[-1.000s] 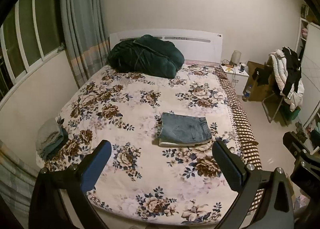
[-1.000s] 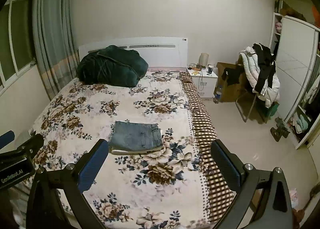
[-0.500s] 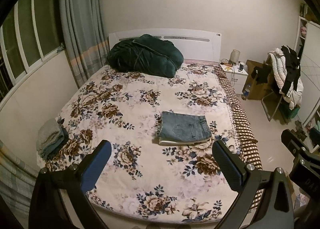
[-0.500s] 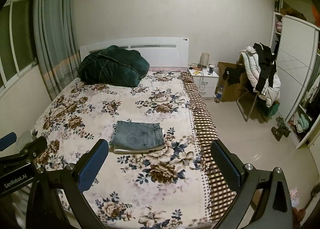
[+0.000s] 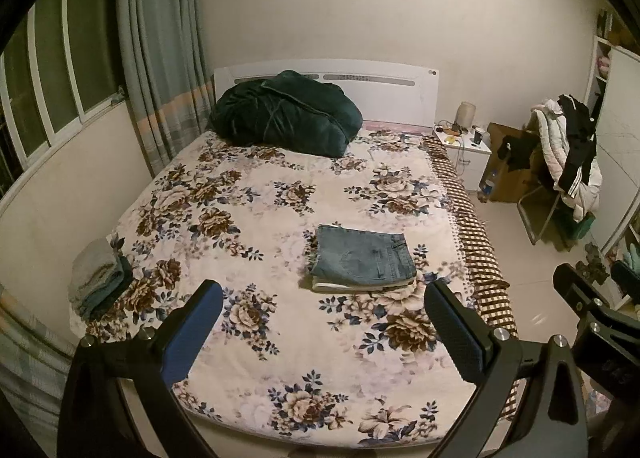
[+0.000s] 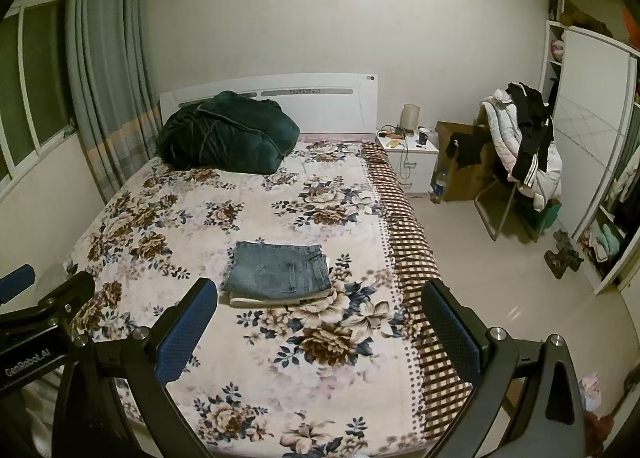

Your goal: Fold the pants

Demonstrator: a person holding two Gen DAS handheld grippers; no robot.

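Observation:
Blue denim pants (image 5: 362, 258) lie folded into a flat rectangle on a floral bedspread (image 5: 260, 217), right of the bed's middle. They also show in the right wrist view (image 6: 278, 272). My left gripper (image 5: 324, 328) is open and empty, held above the foot of the bed, well short of the pants. My right gripper (image 6: 320, 330) is open and empty too, to the right of the left one, also back from the pants. Part of the left gripper's body (image 6: 40, 334) shows at the left edge of the right wrist view.
A dark green quilt (image 5: 286, 113) is bundled at the headboard. A small pile of folded clothes (image 5: 98, 278) sits at the bed's left edge. A white nightstand (image 6: 408, 155), a clothes-laden chair (image 6: 520, 149) and a wardrobe (image 6: 592, 161) stand right of the bed.
Both grippers have drifted slightly back from the bed. The pants have not moved, and both grippers stay open.

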